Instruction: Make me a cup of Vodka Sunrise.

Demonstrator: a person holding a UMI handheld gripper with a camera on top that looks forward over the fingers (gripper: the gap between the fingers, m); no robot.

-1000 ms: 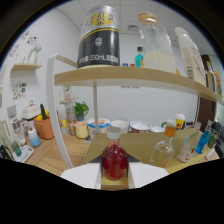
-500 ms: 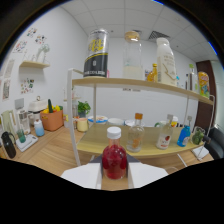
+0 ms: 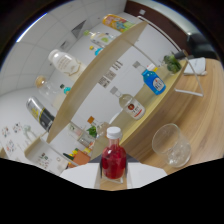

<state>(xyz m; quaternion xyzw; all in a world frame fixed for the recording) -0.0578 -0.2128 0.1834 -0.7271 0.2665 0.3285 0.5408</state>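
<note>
A: What's the gripper doing?

B: It's clamping a small bottle of red liquid, white cap on top. Both pale fingers are pressing its sides, closed only as far as the bottle's width.

A: Any label to read?

B: Nothing legible on it. Beyond, a clear bottle is showing a white label with a red mark, a blue bottle a pale label, and a dark can is carrying white lettering too small to make out.

A: Which way is the red bottle pointing?

B: Its long axis is running straight up from between the fingers, cap away from them, while the wooden shelf is slanting steeply across the view.

A: Room to move?

B: A stemmed glass is standing just beside it on the wooden counter, with bare wood stretching beyond that.
</note>
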